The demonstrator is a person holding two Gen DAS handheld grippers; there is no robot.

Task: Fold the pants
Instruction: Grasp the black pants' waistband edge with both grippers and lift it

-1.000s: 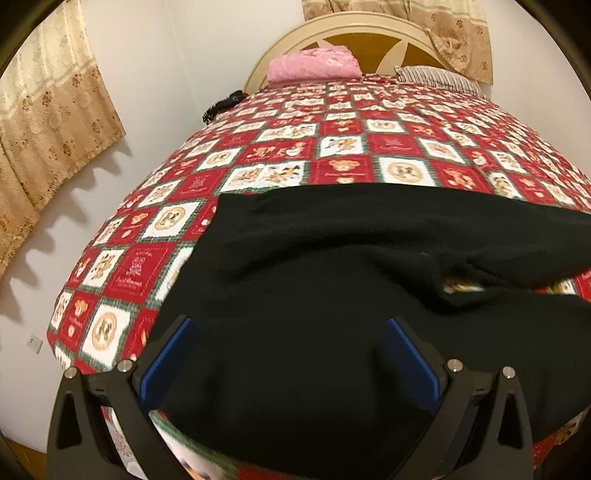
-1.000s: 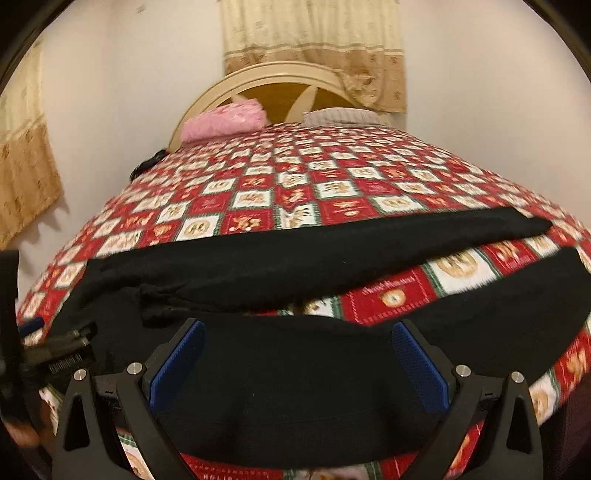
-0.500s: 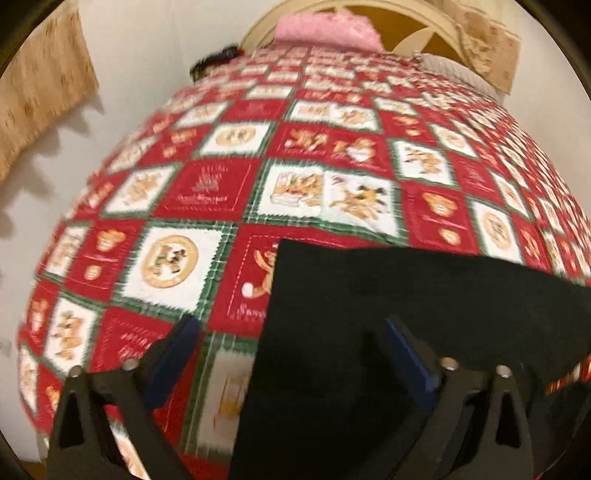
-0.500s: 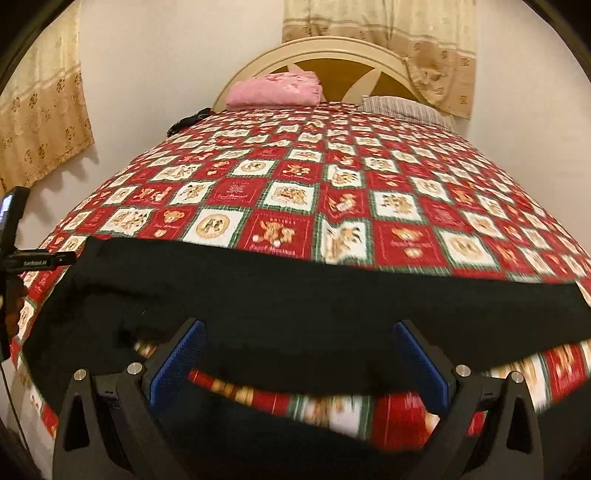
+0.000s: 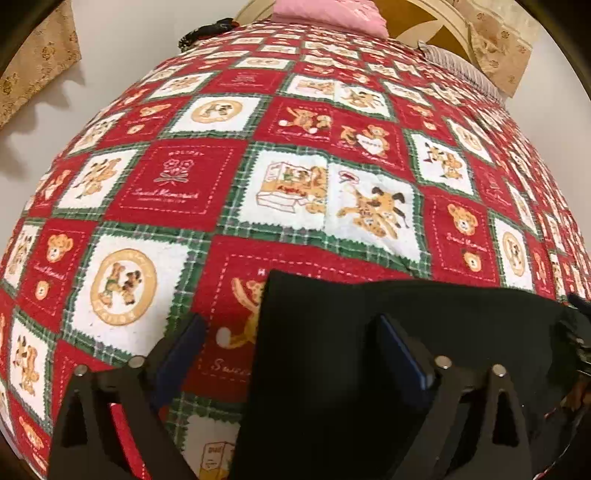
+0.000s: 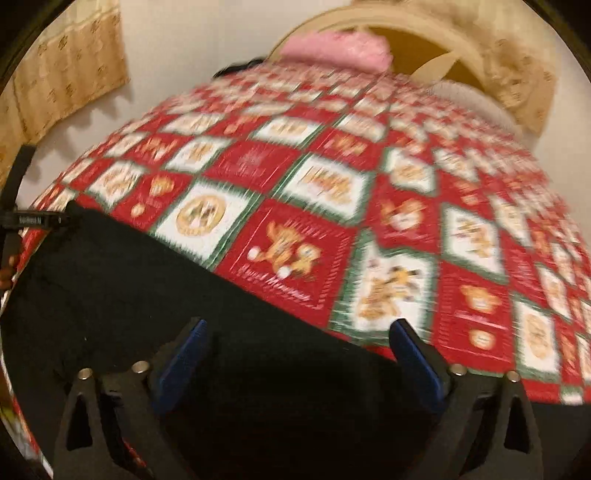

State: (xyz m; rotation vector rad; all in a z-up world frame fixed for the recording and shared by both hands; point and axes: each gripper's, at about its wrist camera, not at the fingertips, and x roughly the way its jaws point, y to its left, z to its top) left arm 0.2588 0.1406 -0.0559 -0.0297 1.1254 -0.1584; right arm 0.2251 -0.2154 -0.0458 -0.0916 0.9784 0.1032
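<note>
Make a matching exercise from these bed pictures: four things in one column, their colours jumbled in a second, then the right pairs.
Things:
1. pants
2. pillow
3. curtain
4. pads

Colours:
A. blue
B. beige with a floral print
C. black
D. pink

Pairs: 1-C, 2-D, 3-B, 4-A

The quilt [image 5: 303,155] beyond the black pants [image 5: 369,350] lies open up to the pink pillow [image 5: 332,14].
</note>
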